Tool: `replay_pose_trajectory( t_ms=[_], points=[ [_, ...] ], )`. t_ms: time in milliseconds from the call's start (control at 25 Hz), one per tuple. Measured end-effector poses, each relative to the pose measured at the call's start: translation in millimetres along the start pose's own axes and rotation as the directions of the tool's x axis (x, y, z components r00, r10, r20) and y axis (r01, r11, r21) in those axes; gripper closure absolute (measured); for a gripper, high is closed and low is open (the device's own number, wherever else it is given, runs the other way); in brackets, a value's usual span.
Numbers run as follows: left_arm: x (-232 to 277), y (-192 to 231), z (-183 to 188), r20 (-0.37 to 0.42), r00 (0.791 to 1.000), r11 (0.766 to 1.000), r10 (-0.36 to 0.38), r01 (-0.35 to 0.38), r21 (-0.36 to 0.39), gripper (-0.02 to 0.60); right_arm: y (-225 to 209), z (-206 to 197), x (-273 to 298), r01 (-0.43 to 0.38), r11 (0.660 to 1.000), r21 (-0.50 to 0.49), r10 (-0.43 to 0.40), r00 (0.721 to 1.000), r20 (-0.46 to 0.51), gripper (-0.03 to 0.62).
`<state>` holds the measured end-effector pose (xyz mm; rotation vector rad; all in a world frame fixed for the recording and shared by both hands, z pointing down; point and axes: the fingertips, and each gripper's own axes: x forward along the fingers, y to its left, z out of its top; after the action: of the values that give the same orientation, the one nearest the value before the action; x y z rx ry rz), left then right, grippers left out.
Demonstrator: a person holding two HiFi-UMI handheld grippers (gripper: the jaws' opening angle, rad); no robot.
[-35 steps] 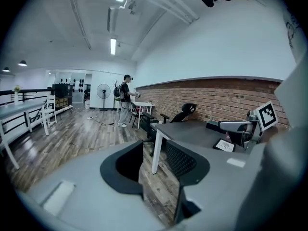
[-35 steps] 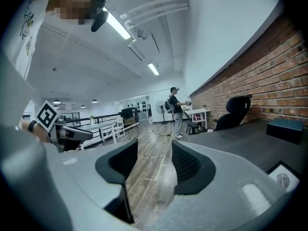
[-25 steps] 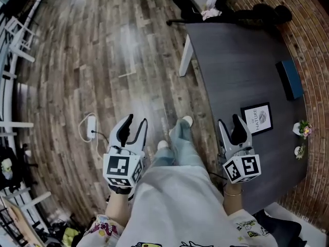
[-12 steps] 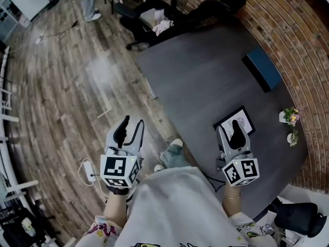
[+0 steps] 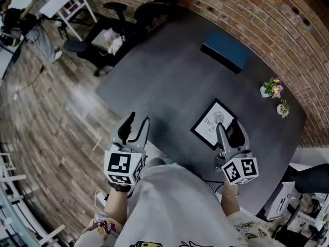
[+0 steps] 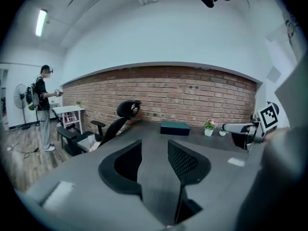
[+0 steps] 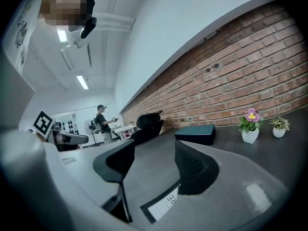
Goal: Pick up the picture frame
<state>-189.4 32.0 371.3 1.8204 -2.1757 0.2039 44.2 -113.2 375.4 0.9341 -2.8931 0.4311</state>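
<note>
Where the dark counter [image 5: 169,76] fills the head view, the picture frame [image 5: 208,118] lies flat, cornerwise, its long side running near-left to far-right. It sits just beneath the right tongs [image 5: 227,128], whose jaws are apart and empty. The left tongs [image 5: 137,121], likewise apart, hang well to its left. The right tongs hide the frame's near-right corner, and its print is unreadable.

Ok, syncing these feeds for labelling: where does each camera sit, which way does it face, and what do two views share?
Head view: on the person's head, facing steeply down at the table and picture frame; shows the left hand-held gripper, right hand-held gripper and torso.
Left gripper view: on the left hand-held gripper, facing past open jaws across the table to the brick wall.
Right gripper view: on the right hand-held gripper, open jaws over the picture frame.
Shared: both gripper views show the teal box.
</note>
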Motion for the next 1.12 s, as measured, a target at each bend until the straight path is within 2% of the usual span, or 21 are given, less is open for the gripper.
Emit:
replay_pose_trajectory(
  t_ms=[160,360,480,680,880,1120],
  points=[
    [35.4,-32.6,10.8,-0.023,0.991,0.99,-0.133,0.134,0.051,0.408,-27.7,2.6,-21.6,0.119,0.992,0.031,-0.12,0.992,0.029,0.336],
    [70.5,-66.8,17.2,-0.058,0.96,0.956,-0.276,0.28,0.088,0.408,-49.9,-1.8,-46.6,0.243,0.968,0.064,-0.245,0.969,0.028,0.336],
    [90.8,-84.8,19.5,-0.083,0.93,0.925,-0.357,0.365,0.106,0.408,-56.6,-6.5,-55.0,0.299,0.95,0.088,-0.302,0.953,0.019,0.336],
    [121.1,-107.8,21.1,-0.135,0.862,0.855,-0.488,0.503,0.127,0.411,-58.5,-17.4,-62.2,0.406,0.908,0.108,-0.407,0.913,-0.013,0.336],
    [138.5,-124.9,22.9,-0.172,0.812,0.804,-0.558,0.58,0.131,0.411,-62.3,-20.1,-65.4,0.465,0.879,0.108,-0.464,0.885,-0.034,0.336],
    [151.1,-139.4,13.3,-0.211,0.772,0.769,-0.599,0.628,0.116,0.411,-62.7,-21.4,-62.2,0.48,0.871,0.103,-0.478,0.877,-0.043,0.336]
  ],
)
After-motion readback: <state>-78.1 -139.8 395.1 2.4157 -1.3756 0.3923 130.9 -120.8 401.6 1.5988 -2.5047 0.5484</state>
